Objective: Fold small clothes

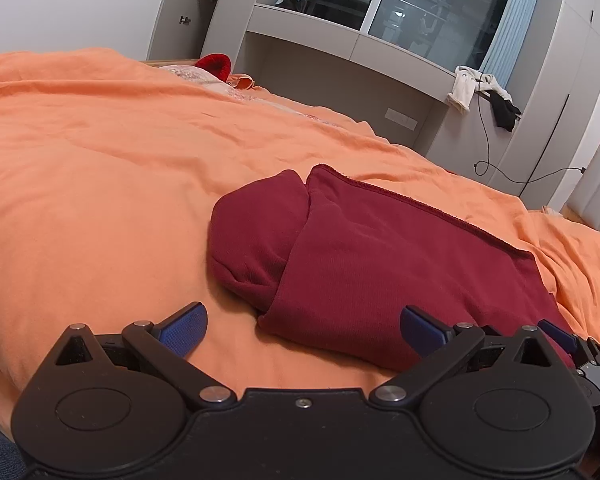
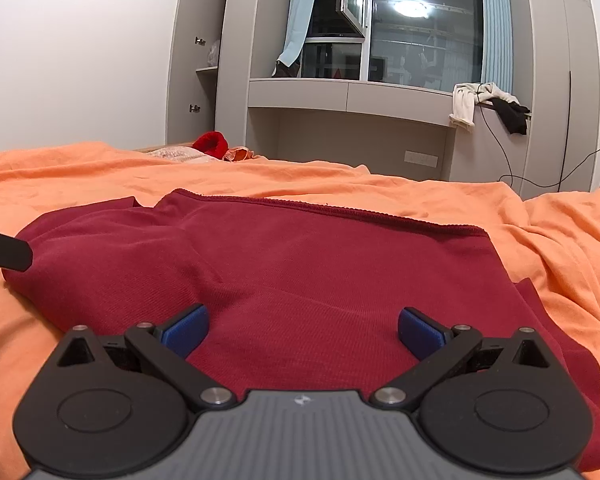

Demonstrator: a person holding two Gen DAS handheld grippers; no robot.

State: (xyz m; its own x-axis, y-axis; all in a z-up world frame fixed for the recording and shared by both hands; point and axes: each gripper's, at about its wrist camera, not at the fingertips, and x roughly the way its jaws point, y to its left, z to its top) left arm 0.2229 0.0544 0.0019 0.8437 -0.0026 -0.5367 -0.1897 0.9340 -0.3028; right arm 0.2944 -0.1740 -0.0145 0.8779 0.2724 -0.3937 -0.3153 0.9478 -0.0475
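A rumpled orange bed cover [image 1: 100,168] spans both views. A dark red knit garment [image 2: 300,264], partly folded with one rounded section tucked under its left edge, lies flat on it. The left gripper [image 1: 303,330] is spread wide and empty at the garment's near left corner. The right gripper [image 2: 303,330], equally wide and empty, sits over the near edge.

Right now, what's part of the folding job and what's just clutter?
Job: dark red garment on the orange bedsheet; left gripper and right gripper, both open.

Clutter: red knit item, white cloth, black cloth, cable.
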